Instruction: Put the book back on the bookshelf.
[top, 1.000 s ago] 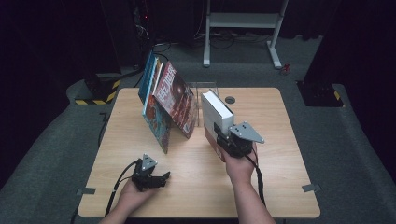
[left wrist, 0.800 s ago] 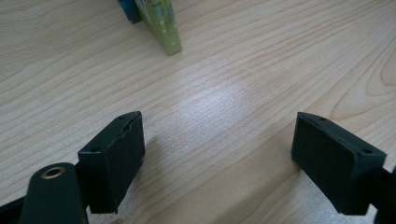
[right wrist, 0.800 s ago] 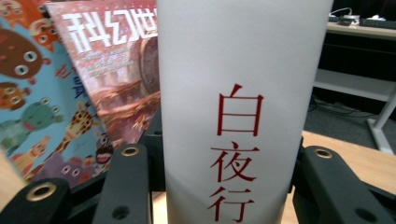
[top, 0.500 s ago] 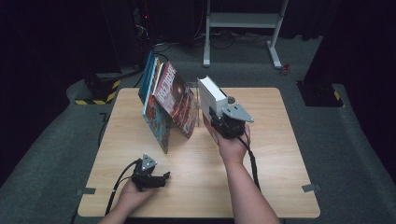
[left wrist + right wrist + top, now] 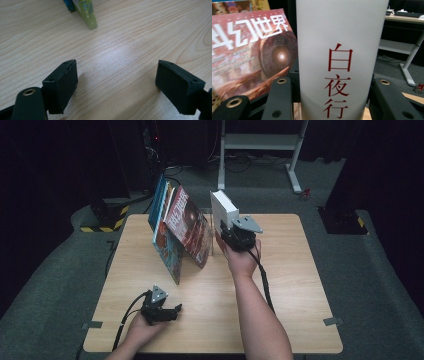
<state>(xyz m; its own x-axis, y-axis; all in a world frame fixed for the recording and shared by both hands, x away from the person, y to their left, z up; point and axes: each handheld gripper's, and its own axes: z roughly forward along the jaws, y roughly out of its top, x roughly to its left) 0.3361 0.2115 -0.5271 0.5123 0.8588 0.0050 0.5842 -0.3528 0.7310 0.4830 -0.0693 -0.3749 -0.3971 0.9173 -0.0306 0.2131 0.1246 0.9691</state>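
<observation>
My right gripper (image 5: 227, 227) is shut on a thick white book (image 5: 223, 209) with red characters down its spine (image 5: 338, 75), and holds it upright above the table. The book hangs just right of a leaning row of books (image 5: 180, 232), whose front one has a red cover with an eye-like picture (image 5: 252, 55). A thin metal bookend (image 5: 214, 237) stands between the row and the white book. My left gripper (image 5: 172, 312) rests low on the table near the front left, open, with bare wood (image 5: 117, 65) between its jaws.
The wooden table (image 5: 295, 270) has free room on its right half and along the front. A green book corner (image 5: 87, 13) stands ahead of the left gripper. Behind the table are a white desk frame (image 5: 260, 142) and dark floor.
My right hand has carried the white book away from me and to the left, up beside the leaning row. The left hand has stayed put.
</observation>
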